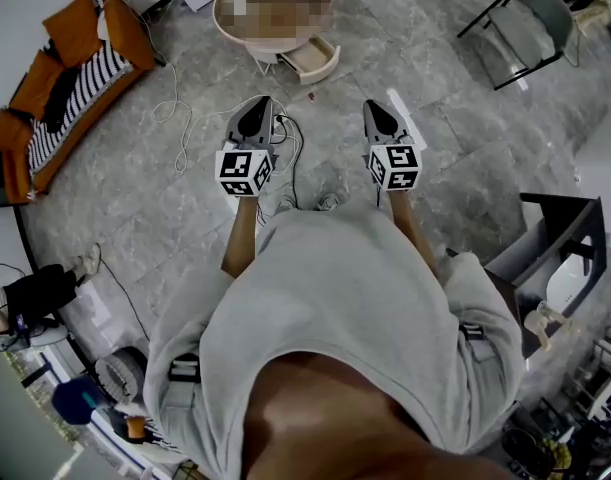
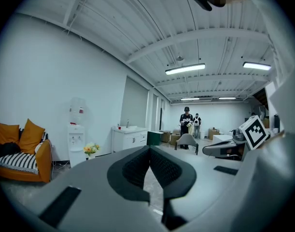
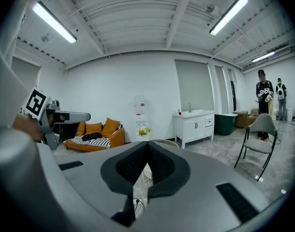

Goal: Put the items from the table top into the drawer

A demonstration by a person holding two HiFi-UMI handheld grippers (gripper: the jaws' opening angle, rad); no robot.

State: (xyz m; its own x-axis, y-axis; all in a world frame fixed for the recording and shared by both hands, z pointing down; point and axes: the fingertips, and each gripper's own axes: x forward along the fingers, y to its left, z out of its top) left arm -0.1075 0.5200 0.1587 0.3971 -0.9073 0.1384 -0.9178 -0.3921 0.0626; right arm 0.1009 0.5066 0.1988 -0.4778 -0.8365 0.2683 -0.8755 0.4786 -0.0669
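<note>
- Head view: the grey left tool (image 1: 256, 105) and grey right tool (image 1: 374, 107) are held side by side above the grey stone floor (image 1: 435, 88). Both are well apart from the round pale tabletop (image 1: 271, 45), whose light wooden drawer (image 1: 312, 58) stands pulled open. A mosaic patch hides whatever lies on top.
- Left gripper view: the left tool (image 2: 149, 151) is pressed together with nothing between its pads. An orange sofa (image 2: 21, 158) stands at the left.
- Right gripper view: the right tool (image 3: 147, 146) is pressed together too and holds nothing.
</note>
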